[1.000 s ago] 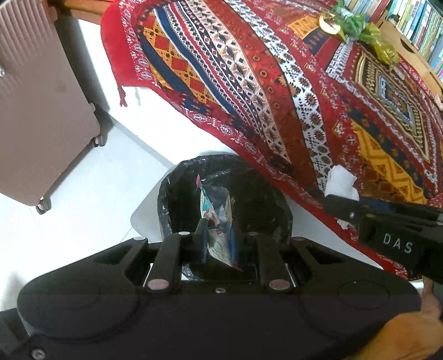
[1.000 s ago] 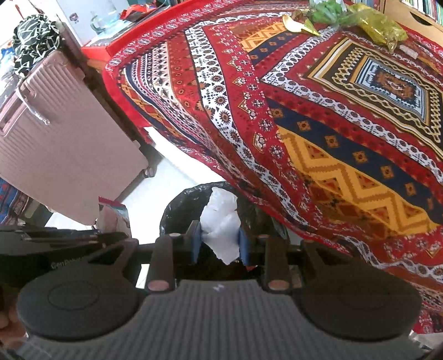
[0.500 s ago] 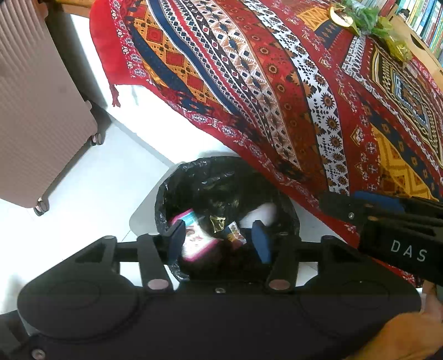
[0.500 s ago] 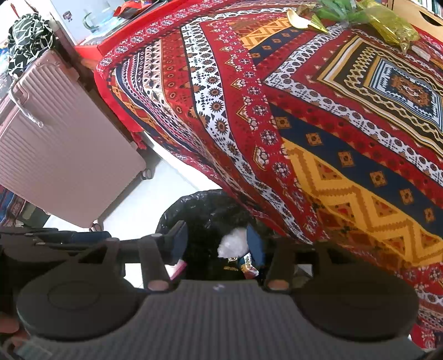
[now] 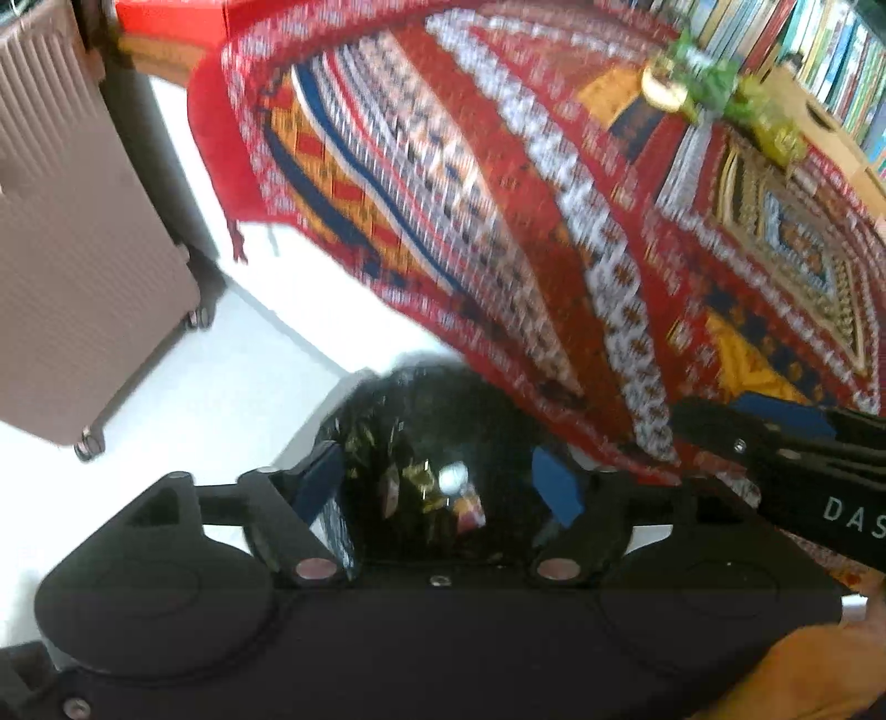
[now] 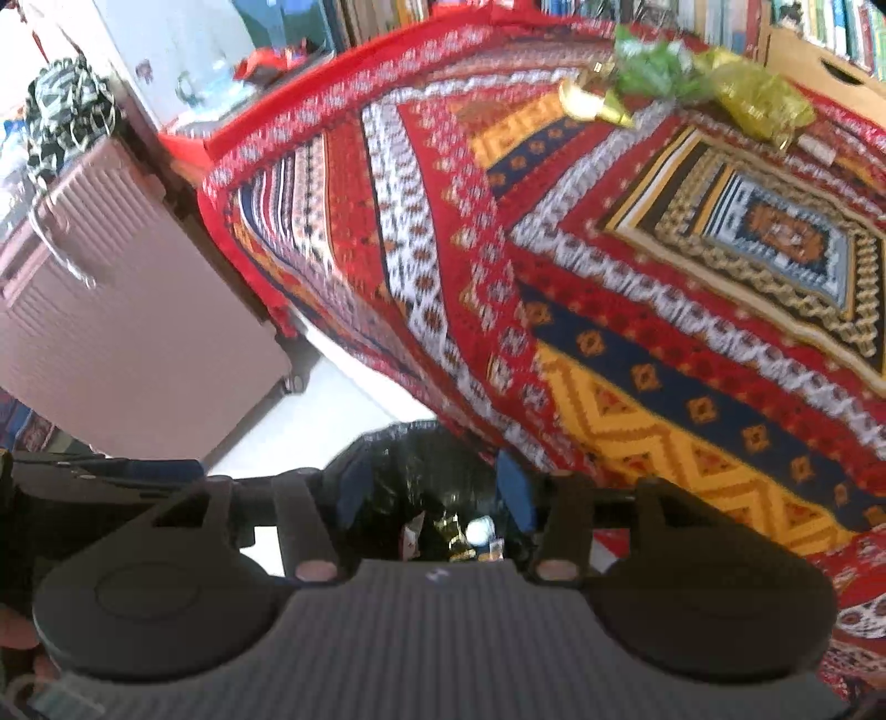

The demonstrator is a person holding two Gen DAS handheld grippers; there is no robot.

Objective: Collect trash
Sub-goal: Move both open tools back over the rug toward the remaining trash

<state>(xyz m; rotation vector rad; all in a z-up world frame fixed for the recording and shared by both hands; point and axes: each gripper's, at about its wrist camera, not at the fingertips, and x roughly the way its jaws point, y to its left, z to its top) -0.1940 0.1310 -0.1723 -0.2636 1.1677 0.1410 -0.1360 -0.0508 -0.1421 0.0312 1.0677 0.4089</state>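
Observation:
A bin lined with a black bag point(image 5: 443, 404) point(image 6: 421, 459) stands on the white floor by the table's edge. Inside lie wrappers point(image 5: 468, 507) point(image 6: 412, 534) and a white crumpled tissue point(image 5: 451, 475) point(image 6: 479, 529). My left gripper point(image 5: 443, 479) hangs above the bin, its jaws opening, nothing between the blue pads. My right gripper point(image 6: 432, 487) is also over the bin, jaws opening and empty; its black body point(image 5: 797, 471) shows at the right of the left wrist view. On the far end of the table lie green and yellow wrappers point(image 5: 736, 99) point(image 6: 714, 83).
A red patterned cloth point(image 5: 554, 221) point(image 6: 609, 277) covers the table and hangs over its edge above the bin. A pink suitcase point(image 5: 72, 249) point(image 6: 111, 332) stands on the floor at the left. Bookshelves point(image 5: 803, 44) line the back. A person's orange sleeve point(image 5: 803, 670) is at lower right.
Both grippers opened: the left let go of a colourful wrapper, the right a white tissue, and both pieces dropped into the bin. Both views have since lifted slightly.

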